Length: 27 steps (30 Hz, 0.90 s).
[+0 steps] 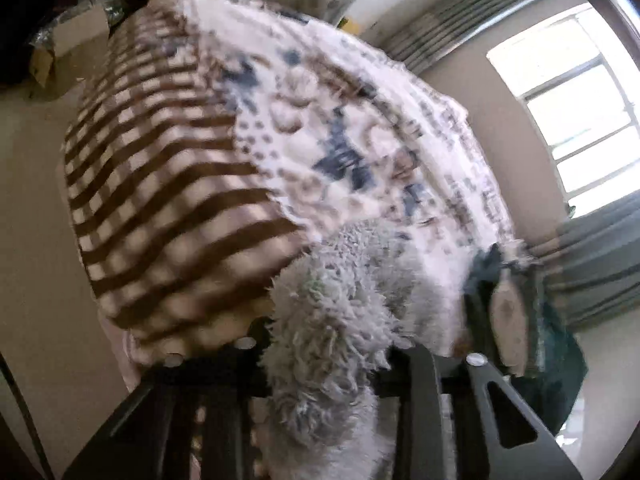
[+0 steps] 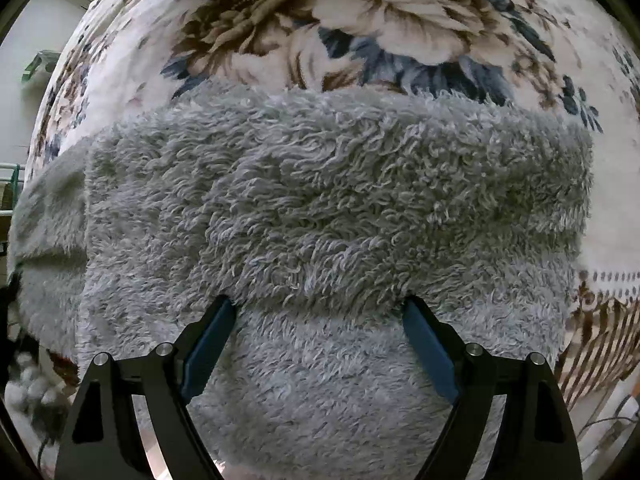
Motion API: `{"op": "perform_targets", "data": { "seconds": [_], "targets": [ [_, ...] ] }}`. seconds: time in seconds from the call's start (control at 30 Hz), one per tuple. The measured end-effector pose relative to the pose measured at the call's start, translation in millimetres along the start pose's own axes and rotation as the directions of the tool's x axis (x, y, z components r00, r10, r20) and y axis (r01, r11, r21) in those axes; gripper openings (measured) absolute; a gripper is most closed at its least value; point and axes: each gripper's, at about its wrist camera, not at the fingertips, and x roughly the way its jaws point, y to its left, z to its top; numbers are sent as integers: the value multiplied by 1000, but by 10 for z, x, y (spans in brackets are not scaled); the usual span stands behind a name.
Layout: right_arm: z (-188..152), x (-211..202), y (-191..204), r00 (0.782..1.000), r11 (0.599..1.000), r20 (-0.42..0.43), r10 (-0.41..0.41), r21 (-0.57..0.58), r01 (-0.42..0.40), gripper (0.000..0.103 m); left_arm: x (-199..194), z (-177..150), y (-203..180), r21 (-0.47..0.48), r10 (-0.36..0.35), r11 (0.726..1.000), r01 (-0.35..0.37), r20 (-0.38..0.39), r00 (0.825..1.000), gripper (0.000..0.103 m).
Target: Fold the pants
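The pants (image 2: 320, 200) are grey, long-piled fleece, folded over on a floral blanket (image 2: 400, 20) on a bed. In the right wrist view my right gripper (image 2: 320, 300) points down at them, open wide. Its blue pads (image 2: 212, 340) rest at the lower edge of the top fold, with nothing pinched between them. In the left wrist view a bunched end of the pants (image 1: 340, 280) runs up between the fingers of my left gripper (image 1: 326, 344). That gripper is shut on the bunch at the near corner of the bed.
The bed's side hangs in a brown checked cover (image 1: 160, 200) over pale floor (image 1: 32, 200). Boxes and clutter (image 1: 60, 48) stand beyond it. A bright window (image 1: 580, 120) and curtains (image 1: 600, 260) are to the right. A blurred teal and beige shape (image 1: 508, 312) sits at the bed's right edge.
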Motion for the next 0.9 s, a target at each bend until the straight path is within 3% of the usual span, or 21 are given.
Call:
{"op": "perform_targets", "data": {
  "seconds": [0.17,0.27,0.33,0.43,0.53,0.6,0.7,0.77,0.8,0.87,0.9],
  "targets": [
    [-32,-104,-183,999,999,6,35,3,-35,88,-397,-160,-694,184,-48,982,41,36,998,26],
    [-69,-194,-273,998,999,13,53,0,-53,88,-526,-374,-1231,308,-127,943,122,-5,992,26],
    [-105,-269,-371,997,997,20,79,14,-79,88,-598,-710,-1702,417,-194,883,214,-91,977,26],
    [-144,-392,-593,993,992,34,116,50,-118,88,-588,-1322,-2147,510,-221,802,312,-234,947,26],
    [-215,-545,-911,988,982,43,146,112,-151,88,-343,-2051,-2376,551,-164,746,374,-392,905,26],
    [-271,-668,-1225,987,977,57,153,138,-159,88,-123,-2483,-2413,582,-98,720,377,-453,886,26],
    [-353,-787,-1584,992,980,71,103,164,-114,88,154,-2898,-2405,618,-9,701,355,-491,871,26],
    [-389,-862,-1867,995,980,72,73,182,-85,88,350,-3133,-2414,665,101,681,307,-500,860,29],
    [-390,-881,-1963,995,979,73,68,189,-81,88,382,-3199,-2413,680,134,673,290,-498,857,36],
    [-392,-929,-2121,994,974,78,76,209,-90,88,430,-3301,-2459,711,196,648,274,-503,842,61],
    [-391,-978,-2223,991,967,87,105,222,-122,88,405,-3335,-2485,715,200,637,288,-514,834,81]
  ]
}}
